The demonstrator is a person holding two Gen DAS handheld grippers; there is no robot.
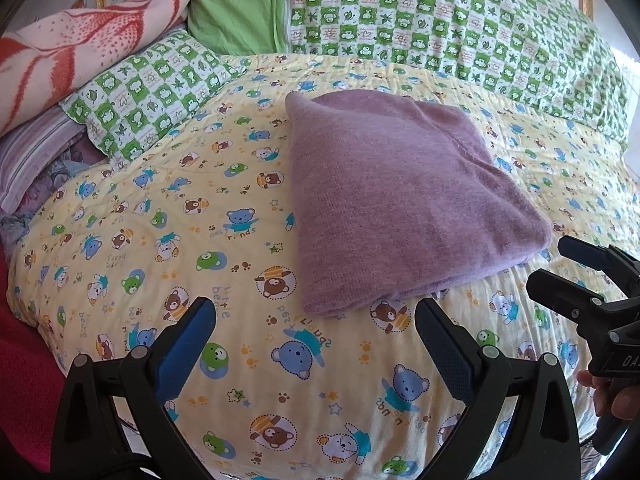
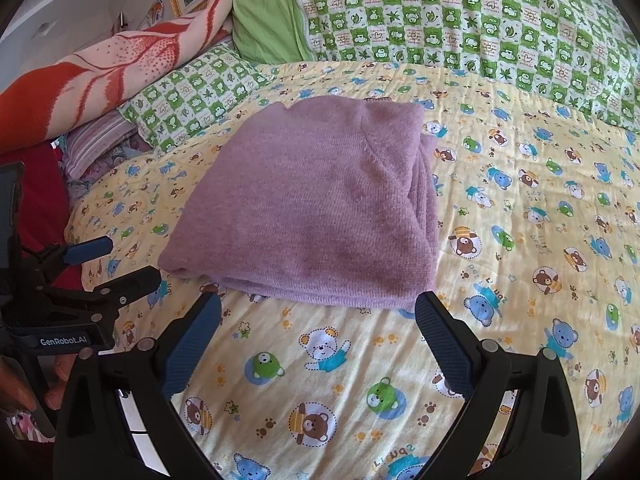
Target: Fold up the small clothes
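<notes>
A purple knit garment (image 1: 400, 196) lies folded into a thick rectangle on the yellow bear-print bedspread (image 1: 160, 240). It also shows in the right wrist view (image 2: 316, 208). My left gripper (image 1: 316, 312) is open and empty, just in front of the garment's near edge. My right gripper (image 2: 318, 308) is open and empty, also just short of the near edge. The right gripper shows at the right of the left wrist view (image 1: 560, 264). The left gripper shows at the left of the right wrist view (image 2: 120, 260). Neither touches the garment.
A green checked quilt (image 1: 440, 20) lies along the far side of the bed. A green checked pillow (image 1: 148, 92) and an orange patterned blanket (image 1: 80, 40) are stacked at the far left. Red fabric (image 1: 20, 380) lies at the left edge.
</notes>
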